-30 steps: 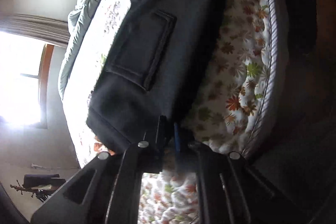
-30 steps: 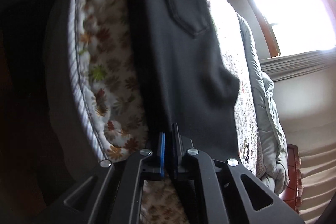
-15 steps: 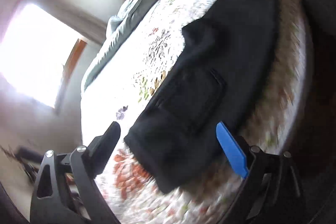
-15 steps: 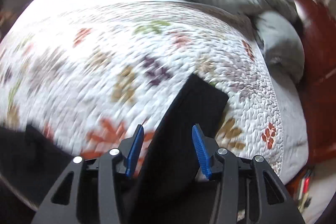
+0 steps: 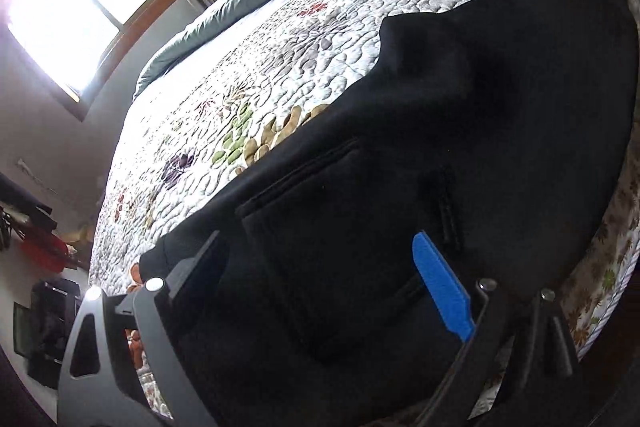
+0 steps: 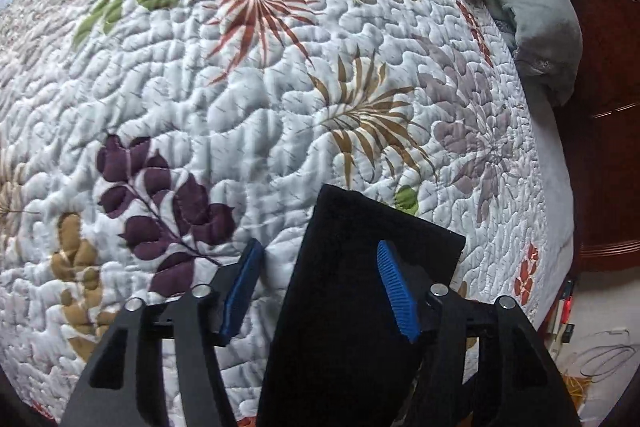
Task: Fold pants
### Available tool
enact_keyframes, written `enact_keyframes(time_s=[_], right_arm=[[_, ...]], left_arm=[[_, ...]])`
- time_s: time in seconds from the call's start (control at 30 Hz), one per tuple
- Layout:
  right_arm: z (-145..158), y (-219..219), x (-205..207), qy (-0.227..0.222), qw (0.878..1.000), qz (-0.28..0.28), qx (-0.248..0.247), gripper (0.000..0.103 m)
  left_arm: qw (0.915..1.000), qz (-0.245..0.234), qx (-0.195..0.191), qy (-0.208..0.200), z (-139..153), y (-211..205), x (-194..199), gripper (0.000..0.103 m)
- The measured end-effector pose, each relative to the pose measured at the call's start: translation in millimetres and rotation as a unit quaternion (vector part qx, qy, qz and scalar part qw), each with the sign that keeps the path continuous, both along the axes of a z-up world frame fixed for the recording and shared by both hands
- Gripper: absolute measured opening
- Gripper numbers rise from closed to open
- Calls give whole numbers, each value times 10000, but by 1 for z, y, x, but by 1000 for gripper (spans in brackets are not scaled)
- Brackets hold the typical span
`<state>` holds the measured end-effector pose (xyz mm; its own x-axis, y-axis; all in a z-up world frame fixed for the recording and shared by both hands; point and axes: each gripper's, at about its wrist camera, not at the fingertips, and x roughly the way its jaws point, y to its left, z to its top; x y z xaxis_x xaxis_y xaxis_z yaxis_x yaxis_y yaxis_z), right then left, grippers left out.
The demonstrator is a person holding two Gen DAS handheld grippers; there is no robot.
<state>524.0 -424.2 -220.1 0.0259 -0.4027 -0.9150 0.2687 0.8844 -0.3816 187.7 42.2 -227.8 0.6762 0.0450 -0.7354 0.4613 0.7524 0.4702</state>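
Am holding left gripper (image 5: 320,275) spread wide above black pants (image 5: 460,147); right gripper (image 6: 320,291) opening, hem between pads, ungripped, lying on floral quilt (image 6: 240,87).

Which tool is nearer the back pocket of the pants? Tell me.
Left. The left tool hangs open right over the back pocket of the pants. The right tool, jaws opening, sits at the far leg hem, away from it.

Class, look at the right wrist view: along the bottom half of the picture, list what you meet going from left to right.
Purple leaf print → left blue pad → black pants end → right blue pad → red flowers at the quilt edge → wooden furniture.
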Motion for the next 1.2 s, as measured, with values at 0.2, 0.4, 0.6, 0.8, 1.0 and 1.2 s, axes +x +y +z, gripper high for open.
enact_keyframes(time_s=[0.2, 0.4, 0.6, 0.8, 1.0, 1.2], right_arm=[[19, -20, -20, -300, 9985, -313, 348, 6], [107, -42, -61, -1065, 9909, -145, 809, 6], [212, -96, -177, -2491, 9554, -192, 1576, 6], [212, -171, -307, -3601, 9072, -558, 2104, 6], [109, -241, -393, -3820, 8645, -1582, 2858, 6], [22, -273, -434, -4028, 8103, -2280, 3595, 6]], left_arm=[[10000, -54, -23, -51, 1, -1, 5, 92], [9999, 11, -123, -45, 2, 3, 6, 96], [9997, 150, -182, -28, 2, 3, 8, 96], [9996, 263, -88, -106, 2, 0, 6, 96], [9989, 434, -177, -53, 3, 2, 7, 96], [9987, 506, -77, -56, 3, -1, 8, 97]])
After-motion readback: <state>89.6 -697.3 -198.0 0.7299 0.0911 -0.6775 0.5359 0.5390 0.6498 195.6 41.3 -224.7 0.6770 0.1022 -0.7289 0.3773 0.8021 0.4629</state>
